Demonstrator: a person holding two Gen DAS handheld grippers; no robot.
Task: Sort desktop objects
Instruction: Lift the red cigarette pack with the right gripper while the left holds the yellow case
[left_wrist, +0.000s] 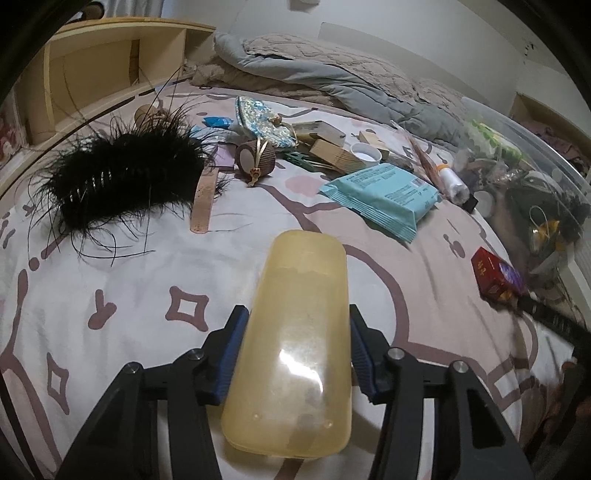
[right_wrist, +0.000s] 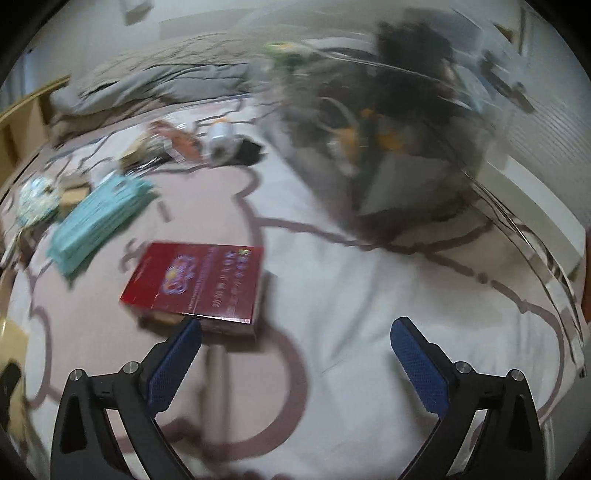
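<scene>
The yellow translucent case (left_wrist: 295, 343) lies lengthwise on the patterned bedsheet (left_wrist: 110, 295), pinched between the blue pads of the left gripper (left_wrist: 293, 317). Near it, the red box (right_wrist: 195, 282) lies flat just ahead of the right gripper (right_wrist: 295, 332), whose jaws are spread wide and empty, with the clear storage bin (right_wrist: 406, 129) beyond.

a white bedsheet (left_wrist: 147, 273) with a dusty-pink line pattern covers the whole working surface. a grey quilt (left_wrist: 332, 79) lies bunched along the far edge, with a beige quilted layer on top of it. a light wooden shelf unit (left_wrist: 103, 62) stands beyond the far left edge of the sheet; its compartments are open to the front. a pale wall (left_wrist: 424, 22) rises behind the quilt.
</scene>
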